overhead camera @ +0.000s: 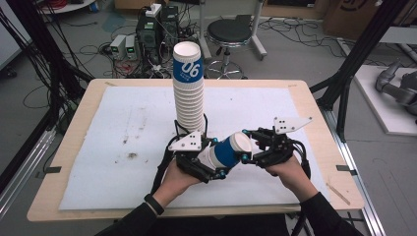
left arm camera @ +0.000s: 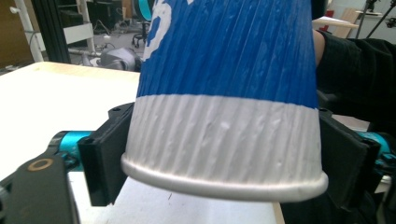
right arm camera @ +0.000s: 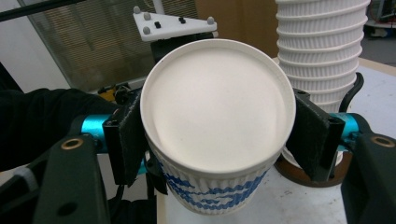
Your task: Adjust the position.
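Note:
A blue and white ribbed paper cup (overhead camera: 230,150) lies on its side in the air above the table's front middle, held between both grippers. My left gripper (overhead camera: 219,157) clamps the white band near its rim (left arm camera: 224,182), with the jaws pressed on both sides. My right gripper (overhead camera: 244,145) grips the base end, and the cup's flat white bottom (right arm camera: 217,112) faces that camera between its pads (right arm camera: 128,140). A tall stack of the same cups (overhead camera: 189,93) stands upright just behind the left gripper, and also rises at the right gripper view's upper right (right arm camera: 322,51).
A white sheet (overhead camera: 123,147) covers most of the wooden table (overhead camera: 74,128). Beyond the far edge stand a black stool (overhead camera: 228,34) and electronics boxes with cables (overhead camera: 147,34) on the floor. Black frame posts (overhead camera: 354,64) rise at both sides.

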Tool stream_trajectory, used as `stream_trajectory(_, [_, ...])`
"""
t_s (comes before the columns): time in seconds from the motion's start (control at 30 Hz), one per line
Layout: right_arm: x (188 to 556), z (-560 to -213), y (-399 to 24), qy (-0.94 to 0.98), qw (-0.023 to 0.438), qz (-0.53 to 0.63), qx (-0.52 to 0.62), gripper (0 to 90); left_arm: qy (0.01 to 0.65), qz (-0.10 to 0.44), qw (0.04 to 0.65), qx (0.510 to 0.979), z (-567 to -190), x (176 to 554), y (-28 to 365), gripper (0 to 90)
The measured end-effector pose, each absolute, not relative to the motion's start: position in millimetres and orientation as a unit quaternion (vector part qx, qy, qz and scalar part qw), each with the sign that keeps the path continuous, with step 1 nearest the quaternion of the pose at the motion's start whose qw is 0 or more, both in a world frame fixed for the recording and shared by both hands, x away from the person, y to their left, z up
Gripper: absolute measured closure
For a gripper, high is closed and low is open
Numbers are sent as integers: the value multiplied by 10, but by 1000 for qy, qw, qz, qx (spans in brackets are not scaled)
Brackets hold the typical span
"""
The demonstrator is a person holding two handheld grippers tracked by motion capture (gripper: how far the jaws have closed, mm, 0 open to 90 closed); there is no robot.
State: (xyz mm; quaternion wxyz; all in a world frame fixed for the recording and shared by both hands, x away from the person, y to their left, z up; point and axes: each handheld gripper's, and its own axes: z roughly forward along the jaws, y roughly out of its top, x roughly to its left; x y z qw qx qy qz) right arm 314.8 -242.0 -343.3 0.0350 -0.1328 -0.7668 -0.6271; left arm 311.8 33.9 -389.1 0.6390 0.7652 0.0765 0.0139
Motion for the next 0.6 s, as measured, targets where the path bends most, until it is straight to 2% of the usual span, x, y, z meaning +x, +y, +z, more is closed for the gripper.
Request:
stream_trajectory(0.13, [3159, -3437, -2437, -772, 28, -621, -131, 282, 75, 14, 631, 772, -3872, 3130, 353, 182])
stream_trajectory(0.23, [3162, -3412, -2441, -785, 16, -604, -134, 205, 67, 21, 601, 796, -3827, 3129, 353, 187])
stream_trajectory(0.6, [3136, -3346, -2444, -840, -10, -531, -112, 205, 54, 42, 545, 836, -3712, 3133, 372, 204])
